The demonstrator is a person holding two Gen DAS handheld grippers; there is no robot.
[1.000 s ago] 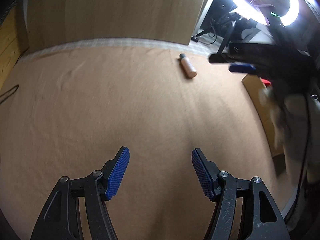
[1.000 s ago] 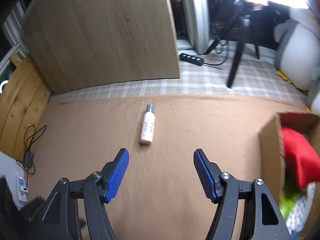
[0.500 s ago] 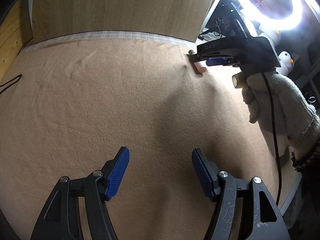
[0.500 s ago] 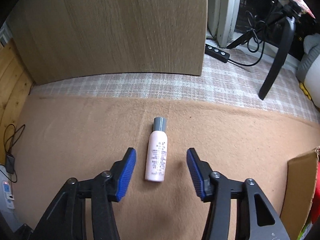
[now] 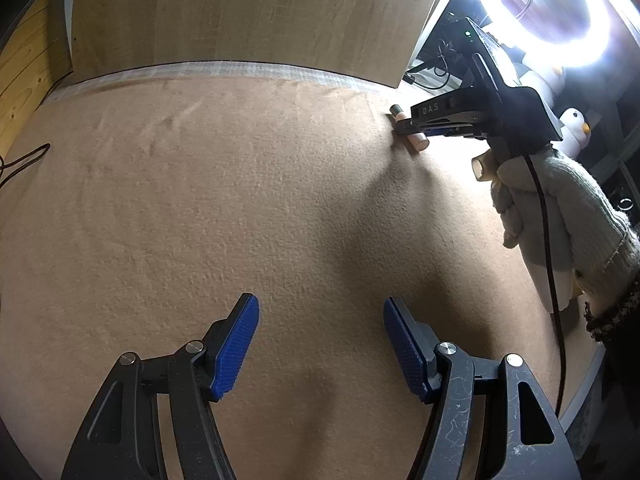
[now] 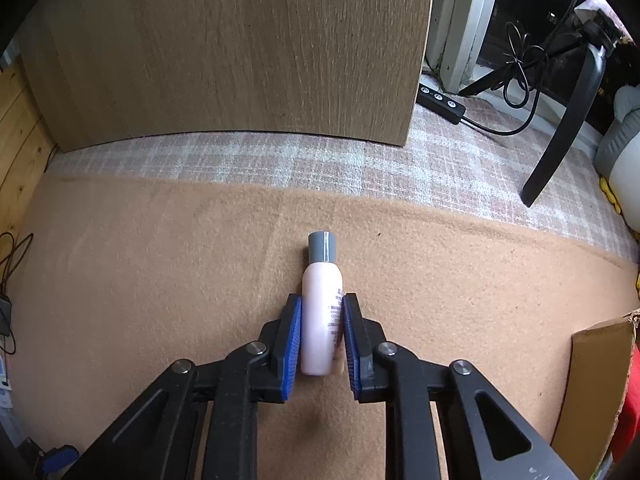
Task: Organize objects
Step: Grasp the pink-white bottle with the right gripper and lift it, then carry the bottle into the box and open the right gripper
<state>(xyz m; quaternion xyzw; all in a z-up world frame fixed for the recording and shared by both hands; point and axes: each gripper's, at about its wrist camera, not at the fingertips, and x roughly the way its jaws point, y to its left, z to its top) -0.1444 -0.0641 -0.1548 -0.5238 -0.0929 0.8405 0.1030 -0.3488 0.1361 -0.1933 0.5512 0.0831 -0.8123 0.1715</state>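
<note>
A small pink bottle [image 6: 320,320] with a grey cap lies on the tan blanket [image 6: 160,280], cap pointing away. My right gripper [image 6: 322,300] is down over it, its jaws closing, and both blue pads touch the bottle's sides. In the left wrist view the same bottle [image 5: 418,142] shows at the far right under the right gripper [image 5: 404,128], which a gloved hand [image 5: 560,208] holds. My left gripper [image 5: 320,302] hangs open above bare blanket, nothing between its pads.
An open cardboard box [image 6: 600,360] with red contents stands at the right edge. A wooden panel [image 6: 240,60] rises behind the blanket. A power strip [image 6: 440,102], a tripod leg [image 6: 568,120] and a ring light [image 5: 552,12] sit at the back right.
The right gripper came forward and down over the bottle and closed its pads onto the bottle's sides. The left gripper stayed where it was, open.
</note>
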